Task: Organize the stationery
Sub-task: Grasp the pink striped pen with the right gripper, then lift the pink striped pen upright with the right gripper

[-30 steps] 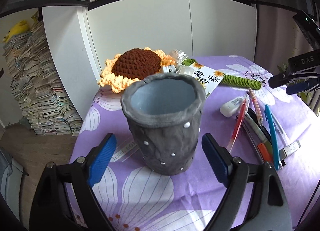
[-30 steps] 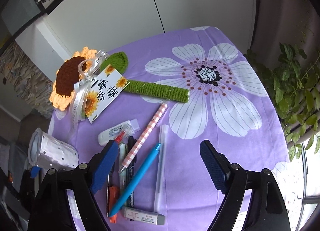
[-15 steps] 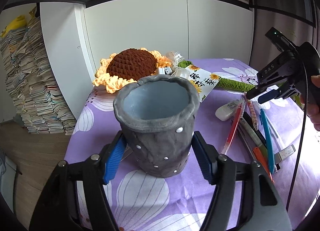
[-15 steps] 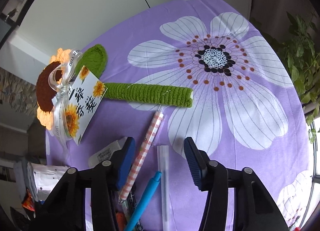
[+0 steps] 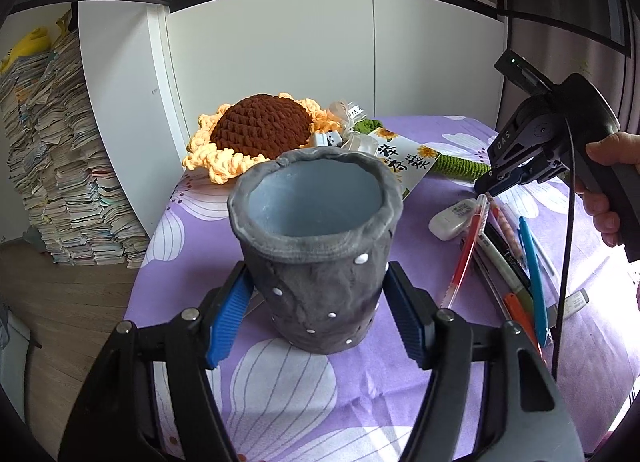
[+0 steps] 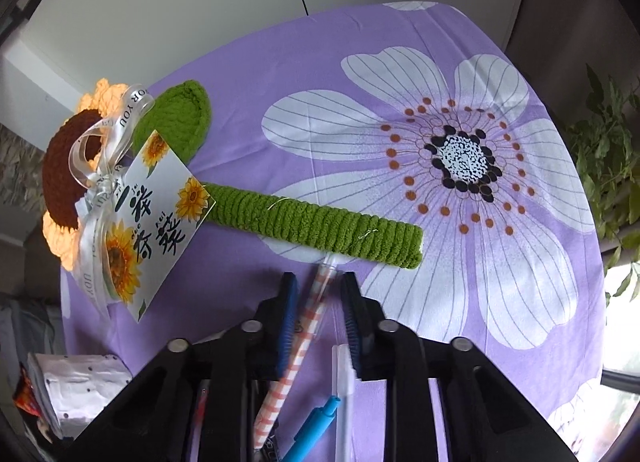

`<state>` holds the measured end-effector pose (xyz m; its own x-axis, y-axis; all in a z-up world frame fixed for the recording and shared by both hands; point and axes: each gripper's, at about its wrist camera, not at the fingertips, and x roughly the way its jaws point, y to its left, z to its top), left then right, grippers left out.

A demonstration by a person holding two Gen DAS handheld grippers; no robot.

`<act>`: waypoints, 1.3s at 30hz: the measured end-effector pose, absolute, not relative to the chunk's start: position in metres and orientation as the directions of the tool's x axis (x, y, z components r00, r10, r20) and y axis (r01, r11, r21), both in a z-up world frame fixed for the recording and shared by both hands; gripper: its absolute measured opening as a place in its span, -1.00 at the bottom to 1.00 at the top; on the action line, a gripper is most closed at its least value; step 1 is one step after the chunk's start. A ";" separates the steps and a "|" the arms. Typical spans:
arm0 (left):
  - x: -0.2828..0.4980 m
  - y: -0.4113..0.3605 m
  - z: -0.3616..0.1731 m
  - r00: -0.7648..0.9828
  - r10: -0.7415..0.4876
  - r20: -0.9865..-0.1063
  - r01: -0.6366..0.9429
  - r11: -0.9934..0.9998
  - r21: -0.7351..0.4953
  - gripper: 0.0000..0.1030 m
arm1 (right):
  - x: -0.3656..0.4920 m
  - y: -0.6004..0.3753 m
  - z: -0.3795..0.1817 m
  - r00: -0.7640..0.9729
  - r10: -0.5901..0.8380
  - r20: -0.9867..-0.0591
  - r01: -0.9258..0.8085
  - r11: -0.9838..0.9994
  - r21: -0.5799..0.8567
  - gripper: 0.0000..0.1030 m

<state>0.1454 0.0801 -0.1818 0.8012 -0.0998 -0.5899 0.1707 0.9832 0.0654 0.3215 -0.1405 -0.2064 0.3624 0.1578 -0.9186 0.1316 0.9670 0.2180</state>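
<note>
A grey dotted pen cup (image 5: 316,246) stands upright on the purple flowered cloth. My left gripper (image 5: 316,314) is shut on the cup, both blue pads against its lower sides. Several pens (image 5: 508,262) lie right of it. My right gripper (image 6: 318,294) is down over an orange-checked pen (image 6: 308,326), which lies between its nearly closed pads; whether both pads touch it I cannot tell. The right gripper also shows in the left wrist view (image 5: 496,186). A blue pen (image 6: 316,430) and a clear pen (image 6: 344,394) lie beside it.
A crocheted sunflower (image 5: 260,130) with a green stem (image 6: 312,222) and a card (image 6: 156,214) lies behind the cup and pens. A white correction tape (image 5: 452,218) lies by the pens. White cabinets stand behind; paper stacks (image 5: 52,166) at left; a plant (image 6: 608,166) at right.
My left gripper closed onto the cup. My right gripper came down and forward over the checked pen and its jaws narrowed around it.
</note>
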 end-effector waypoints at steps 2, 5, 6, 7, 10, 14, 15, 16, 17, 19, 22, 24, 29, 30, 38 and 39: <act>0.145 0.080 -0.182 0.801 -0.099 -0.590 0.170 0.983 0.066 0.28 | 0.320 -0.140 -0.207 0.360 0.203 -0.911 0.119 0.958 0.261 -0.71; 0.146 0.080 -0.182 0.800 -0.101 -0.592 0.172 0.983 0.064 0.28 | 0.309 -0.141 -0.197 0.400 0.228 -0.888 0.101 0.952 0.290 -0.71; 0.146 0.080 -0.182 0.799 -0.103 -0.593 0.173 0.983 0.063 0.28 | 0.300 -0.143 -0.192 0.417 0.229 -0.879 0.089 0.953 0.291 -0.71; 0.146 0.080 -0.182 0.798 -0.103 -0.595 0.173 0.983 0.062 0.28 | 0.295 -0.142 -0.186 0.434 0.232 -0.870 0.075 0.954 0.292 -0.71; 0.148 0.080 -0.183 0.790 -0.105 -0.603 0.175 0.983 0.058 0.28 | 0.273 -0.140 -0.163 0.484 0.252 -0.838 0.025 0.953 0.301 -0.71; 0.149 0.080 -0.184 0.787 -0.106 -0.608 0.176 0.983 0.056 0.28 | 0.240 -0.131 -0.129 0.561 0.284 -0.777 -0.056 0.950 0.307 -0.71; 0.149 0.080 -0.184 0.787 -0.106 -0.607 0.176 0.983 0.057 0.27 | 0.231 -0.131 -0.119 0.584 0.286 -0.759 -0.078 0.951 0.298 -0.71; 0.149 0.080 -0.184 0.787 -0.106 -0.607 0.176 0.983 0.057 0.27 | 0.219 -0.134 -0.108 0.606 0.294 -0.739 -0.103 0.950 0.294 -0.71; 0.149 0.080 -0.184 0.788 -0.105 -0.607 0.176 0.983 0.057 0.27 | 0.209 -0.131 -0.098 0.626 0.302 -0.719 -0.127 0.949 0.288 -0.71; 0.148 0.079 -0.184 0.789 -0.104 -0.606 0.176 0.983 0.060 0.27 | 0.192 -0.123 -0.080 0.663 0.315 -0.679 -0.170 0.947 0.273 -0.71; 0.148 0.079 -0.184 0.792 -0.106 -0.602 0.179 0.982 0.062 0.26 | 0.172 -0.112 -0.054 0.705 0.350 -0.617 -0.236 0.936 0.262 -0.71; 0.147 0.079 -0.183 0.792 -0.108 -0.601 0.180 0.982 0.062 0.26 | 0.163 -0.101 -0.038 0.722 0.375 -0.582 -0.282 0.927 0.248 -0.71; 0.148 0.079 -0.183 0.790 -0.110 -0.603 0.182 0.981 0.060 0.26 | 0.152 -0.071 -0.011 0.731 0.439 -0.523 -0.382 0.898 0.219 -0.71; 0.148 0.079 -0.183 0.790 -0.110 -0.603 0.182 0.981 0.060 0.26 | 0.153 -0.065 -0.009 0.725 0.453 -0.520 -0.400 0.890 0.218 -0.71; 0.149 0.079 -0.184 0.789 -0.111 -0.604 0.182 0.982 0.057 0.26 | 0.166 -0.027 -0.014 0.671 0.524 -0.524 -0.470 0.848 0.245 -0.75; 0.150 0.079 -0.184 0.789 -0.112 -0.604 0.182 0.982 0.057 0.26 | 0.167 -0.025 -0.015 0.666 0.521 -0.534 -0.471 0.849 0.241 -0.75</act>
<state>0.1495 0.0789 -0.1843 0.7891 -0.1117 -0.6040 0.1823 0.9816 0.0566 0.1674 -0.0247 -0.0153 0.6660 0.5210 -0.5338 -0.4708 0.8487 0.2409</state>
